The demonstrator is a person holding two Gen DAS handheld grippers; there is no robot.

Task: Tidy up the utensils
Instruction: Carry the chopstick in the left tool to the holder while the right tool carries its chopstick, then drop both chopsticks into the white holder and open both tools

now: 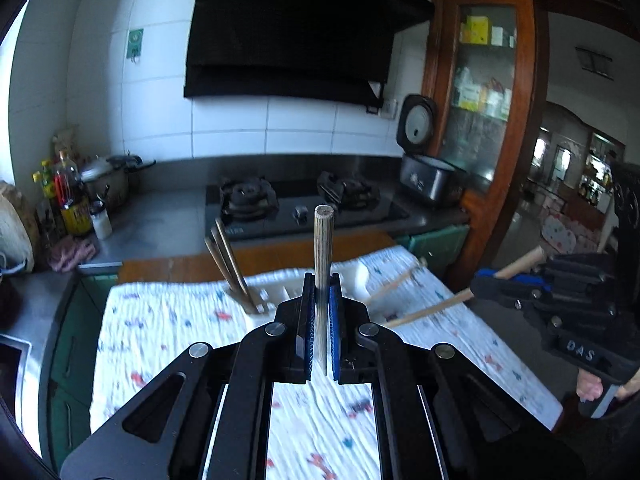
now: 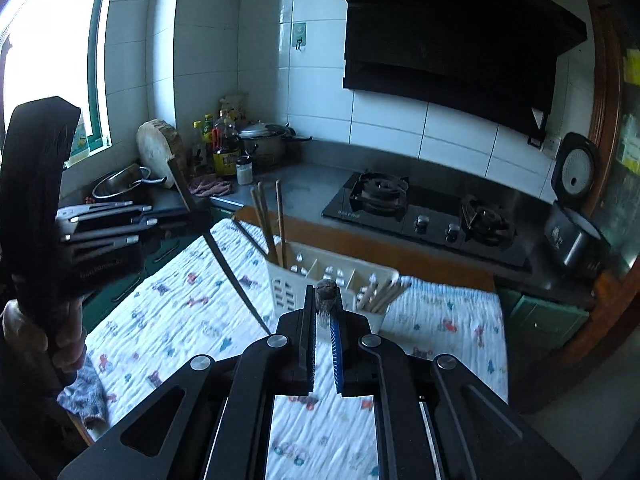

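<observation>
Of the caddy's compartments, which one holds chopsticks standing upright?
The left end compartment of the caddy: its chopsticks stand tall, nearly upright. Those at the right end lean low over the rim.

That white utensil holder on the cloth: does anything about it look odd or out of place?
Nothing looks spilled or broken. The utensil holder stands upright, with chopsticks leaning loosely in one end compartment and pale-handled utensils tilted out of the other.
</observation>
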